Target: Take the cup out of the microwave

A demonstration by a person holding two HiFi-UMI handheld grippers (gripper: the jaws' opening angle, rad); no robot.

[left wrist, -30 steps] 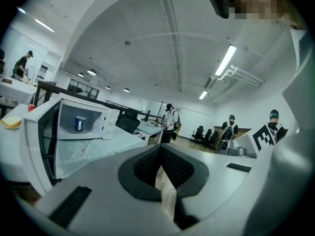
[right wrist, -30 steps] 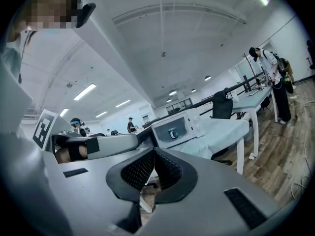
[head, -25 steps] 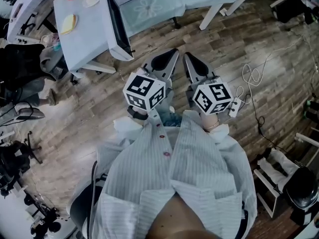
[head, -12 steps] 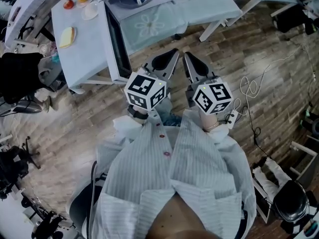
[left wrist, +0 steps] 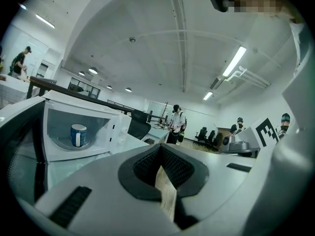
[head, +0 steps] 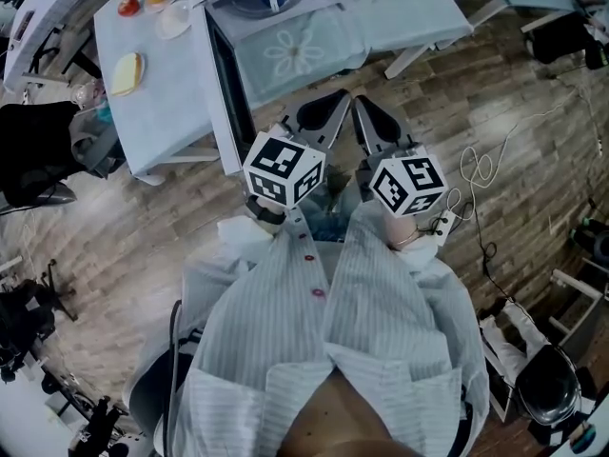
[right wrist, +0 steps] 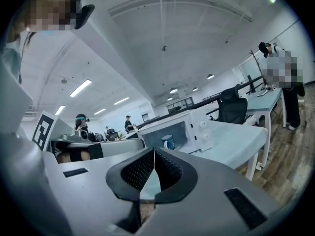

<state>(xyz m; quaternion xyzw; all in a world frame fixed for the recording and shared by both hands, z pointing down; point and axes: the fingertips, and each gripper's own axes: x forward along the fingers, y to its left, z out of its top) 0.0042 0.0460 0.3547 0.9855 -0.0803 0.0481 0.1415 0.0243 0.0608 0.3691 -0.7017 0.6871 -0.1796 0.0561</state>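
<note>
With the left hand-held gripper (left wrist: 160,149) and right hand-held gripper (right wrist: 154,151) both closed and empty, the approach is judged in hand toward the cup (left wrist: 78,134), seen inside the open microwave (left wrist: 114,131) at the worktop's (head: 404,17) left edge; jaws must be opened next.

The microwave (head: 249,4) is cut off at the head view's twelve o'clock; markings on the cup (left wrist: 78,134) cannot be read.

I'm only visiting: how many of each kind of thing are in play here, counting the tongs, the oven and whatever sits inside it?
Tongs: 2 (left tongs and right tongs, both shut and empty)
Microwave: 1, door open
Cup: 1, blue, standing inside the microwave
Total: 4
</note>
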